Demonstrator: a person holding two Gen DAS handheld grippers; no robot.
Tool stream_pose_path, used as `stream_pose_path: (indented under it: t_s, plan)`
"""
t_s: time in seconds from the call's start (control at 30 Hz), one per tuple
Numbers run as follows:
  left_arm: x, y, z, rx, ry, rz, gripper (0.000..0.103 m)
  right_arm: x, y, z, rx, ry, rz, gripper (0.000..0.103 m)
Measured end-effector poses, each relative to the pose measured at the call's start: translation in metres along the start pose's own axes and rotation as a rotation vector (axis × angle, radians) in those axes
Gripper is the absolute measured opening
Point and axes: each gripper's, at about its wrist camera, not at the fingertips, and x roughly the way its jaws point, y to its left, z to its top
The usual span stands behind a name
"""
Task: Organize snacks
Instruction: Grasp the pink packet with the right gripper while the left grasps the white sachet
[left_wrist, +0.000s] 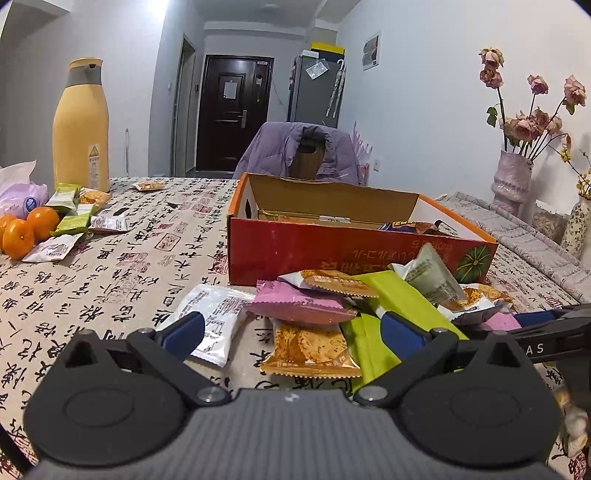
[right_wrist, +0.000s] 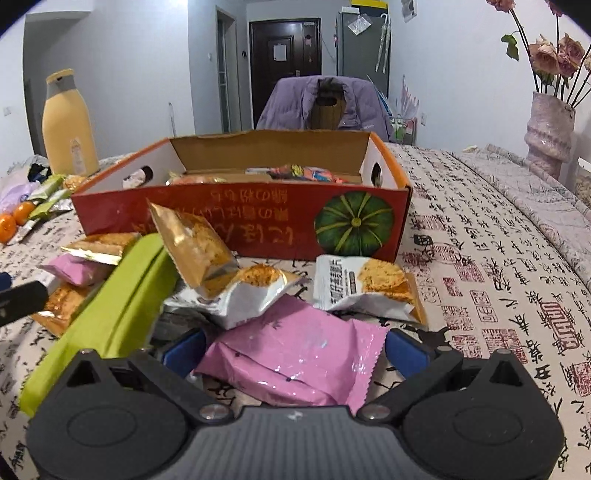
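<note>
Left gripper (left_wrist: 291, 328) spread wide, low over the table, a gold cracker packet (left_wrist: 310, 349) lying between its blue fingers and a pink packet (left_wrist: 299, 306) just ahead. Right gripper (right_wrist: 295, 349) likewise spread, a pink wafer packet (right_wrist: 295, 362) between its fingers, nothing pinched. Beyond both, the snack pile runs up to the red pumpkin box (right_wrist: 258, 218), open, packets inside; far left of it, 3 oranges (left_wrist: 26, 229) and a yellow bottle (left_wrist: 81, 125).

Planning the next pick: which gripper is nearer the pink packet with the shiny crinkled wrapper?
Right. The right gripper is open with the pink packet lying between its fingers; the left gripper sits further left, over an orange cracker packet.
</note>
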Motion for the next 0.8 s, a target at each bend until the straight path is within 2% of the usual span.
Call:
stream_pose_path:
  t_s: [0.13, 0.2, 0.27, 0.33, 0.37, 0.47, 0.8]
  plan:
    - [0.001, 0.0, 0.001, -0.007, 0.005, 0.002, 0.103, 0.001, 0.0, -0.001, -0.005, 0.004, 0.008, 0.103]
    - [0.0, 0.0, 0.001, -0.009, 0.004, 0.002, 0.103, 0.0, 0.001, -0.001, -0.016, 0.0, 0.013, 0.1]
    - [-0.001, 0.0, 0.0, -0.011, 0.001, 0.002, 0.103, -0.003, 0.002, -0.003, -0.031, -0.015, 0.02, 0.086]
    - [-0.001, 0.0, 0.0, -0.012, 0.001, 0.003, 0.103, -0.006, 0.0, -0.004, -0.026, -0.025, 0.034, 0.079]
    - [-0.001, 0.0, 0.0, -0.012, 0.0, 0.003, 0.103, -0.009, -0.002, -0.006, -0.022, -0.033, 0.039, 0.071]
    - [-0.001, 0.0, 0.0, -0.012, 0.0, 0.002, 0.103, -0.018, -0.005, -0.013, -0.019, -0.059, 0.046, 0.066]
    - [-0.002, 0.0, 0.003, -0.007, 0.014, 0.022, 0.103, -0.053, -0.015, -0.024, -0.02, -0.167, 0.008, 0.066]
